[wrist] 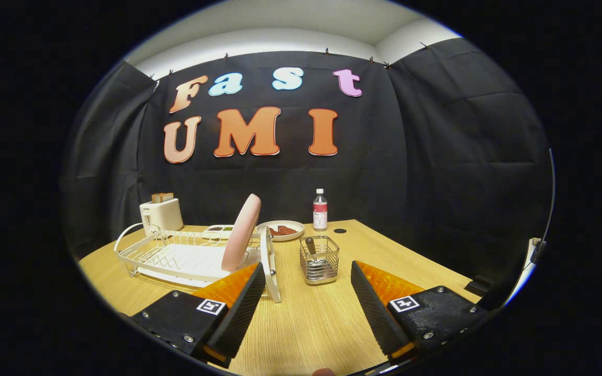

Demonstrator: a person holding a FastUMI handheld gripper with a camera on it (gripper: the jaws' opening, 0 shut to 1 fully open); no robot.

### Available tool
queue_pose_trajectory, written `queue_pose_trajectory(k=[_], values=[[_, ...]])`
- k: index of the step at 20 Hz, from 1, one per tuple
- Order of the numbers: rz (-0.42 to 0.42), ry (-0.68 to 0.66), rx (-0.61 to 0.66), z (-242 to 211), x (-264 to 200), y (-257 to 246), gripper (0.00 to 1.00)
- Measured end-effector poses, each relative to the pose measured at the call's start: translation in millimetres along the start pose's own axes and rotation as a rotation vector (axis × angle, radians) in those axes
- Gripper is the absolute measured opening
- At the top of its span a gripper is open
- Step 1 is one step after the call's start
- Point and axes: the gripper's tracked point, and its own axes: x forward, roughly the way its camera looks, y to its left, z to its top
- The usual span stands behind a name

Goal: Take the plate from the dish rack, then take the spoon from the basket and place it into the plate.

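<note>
Tool [307,271] open, nothing held. Plate [241,232] on edge in dish rack [175,256], left, leaning right. Spoon [312,249] upright in basket [320,259], ahead of fingers. Wood counter [301,324], black cloth walls.

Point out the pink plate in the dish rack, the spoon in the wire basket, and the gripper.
pink plate [242,232], gripper view: middle of its upright face, in the rack.
spoon [311,245], gripper view: the end sticking up in the basket.
gripper [308,279], gripper view: open, midway between its fingertips, nothing held.
</note>
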Motion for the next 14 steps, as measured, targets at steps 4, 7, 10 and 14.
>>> queue_pose_trajectory(k=[4,7,10,14], values=[[0.036,-0.002,0.011,14.0,7.2,9.3,0.98],[0.061,-0.01,-0.001,26.1,11.5,18.8,0.98],[0.079,-0.012,-0.021,37.9,14.4,27.7,0.98],[0.097,-0.016,-0.036,60.0,20.7,42.9,0.98]])
